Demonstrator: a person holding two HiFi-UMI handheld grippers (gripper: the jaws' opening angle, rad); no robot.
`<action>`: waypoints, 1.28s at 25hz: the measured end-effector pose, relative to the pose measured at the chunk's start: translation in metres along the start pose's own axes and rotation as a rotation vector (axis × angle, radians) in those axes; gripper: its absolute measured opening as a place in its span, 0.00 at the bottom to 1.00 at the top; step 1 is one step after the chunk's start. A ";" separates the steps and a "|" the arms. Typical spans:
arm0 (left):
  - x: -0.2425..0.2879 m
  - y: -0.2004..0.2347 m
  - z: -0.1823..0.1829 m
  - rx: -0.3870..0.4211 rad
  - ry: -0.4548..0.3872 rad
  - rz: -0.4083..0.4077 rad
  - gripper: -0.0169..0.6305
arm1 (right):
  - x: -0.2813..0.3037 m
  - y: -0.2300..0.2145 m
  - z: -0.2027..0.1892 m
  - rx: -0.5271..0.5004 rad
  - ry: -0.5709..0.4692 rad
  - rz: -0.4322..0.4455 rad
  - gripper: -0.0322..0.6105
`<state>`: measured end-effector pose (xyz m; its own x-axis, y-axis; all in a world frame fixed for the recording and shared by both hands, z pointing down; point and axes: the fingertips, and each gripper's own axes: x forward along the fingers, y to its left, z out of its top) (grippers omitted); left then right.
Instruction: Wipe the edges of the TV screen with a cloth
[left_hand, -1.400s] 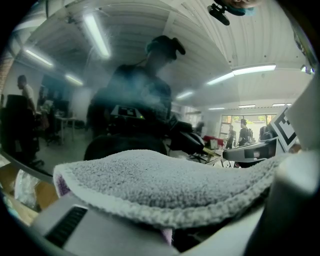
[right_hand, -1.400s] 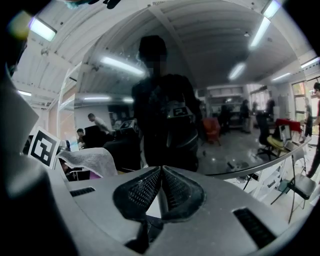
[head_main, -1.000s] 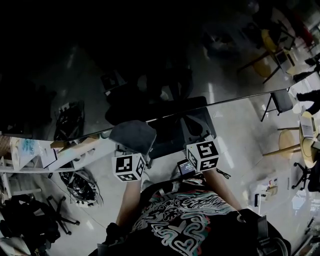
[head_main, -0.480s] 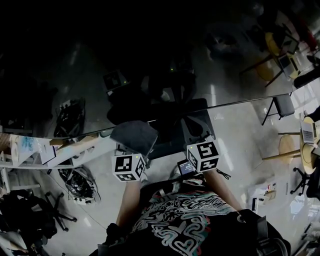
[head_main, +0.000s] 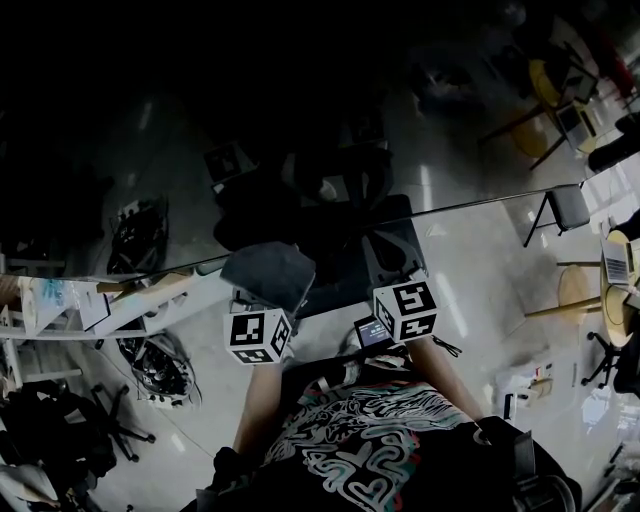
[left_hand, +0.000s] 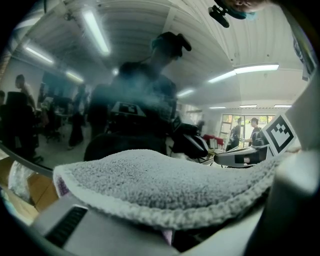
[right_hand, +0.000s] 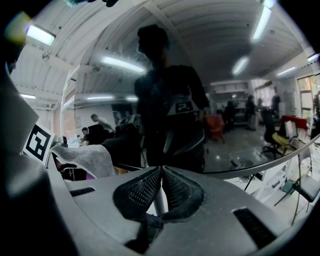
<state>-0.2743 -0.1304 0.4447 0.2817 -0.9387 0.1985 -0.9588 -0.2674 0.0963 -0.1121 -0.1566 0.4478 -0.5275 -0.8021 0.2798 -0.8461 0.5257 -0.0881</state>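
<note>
Soft, floppy cloth (left_hand: 160, 182), pinched near its hem by the left tongs (left_hand: 167, 227), meets the edge of the TV screen (head_main: 300, 120); right tongs (right_hand: 161, 181) closed, empty.

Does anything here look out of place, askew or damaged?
Nothing stands out. The left hand-held gripper holds the grey cloth at the edge of the TV screen; the right hand-held gripper is shut and empty beside it.

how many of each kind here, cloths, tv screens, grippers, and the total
cloth: 1, grey
TV screen: 1
grippers: 2, left gripper with fingers shut on the cloth, right gripper with fingers shut and nothing between them
total: 4
</note>
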 end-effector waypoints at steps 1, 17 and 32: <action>0.000 -0.001 -0.001 -0.001 0.001 -0.001 0.07 | 0.000 -0.002 -0.001 0.003 0.003 -0.003 0.10; 0.010 -0.023 0.000 -0.004 0.005 -0.029 0.07 | -0.005 -0.020 -0.005 0.017 0.003 -0.016 0.10; 0.020 -0.045 0.002 -0.009 0.008 -0.058 0.07 | -0.011 -0.030 -0.004 0.018 0.001 -0.017 0.10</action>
<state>-0.2253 -0.1379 0.4428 0.3370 -0.9199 0.2006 -0.9405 -0.3191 0.1169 -0.0810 -0.1624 0.4514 -0.5132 -0.8105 0.2824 -0.8561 0.5071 -0.1002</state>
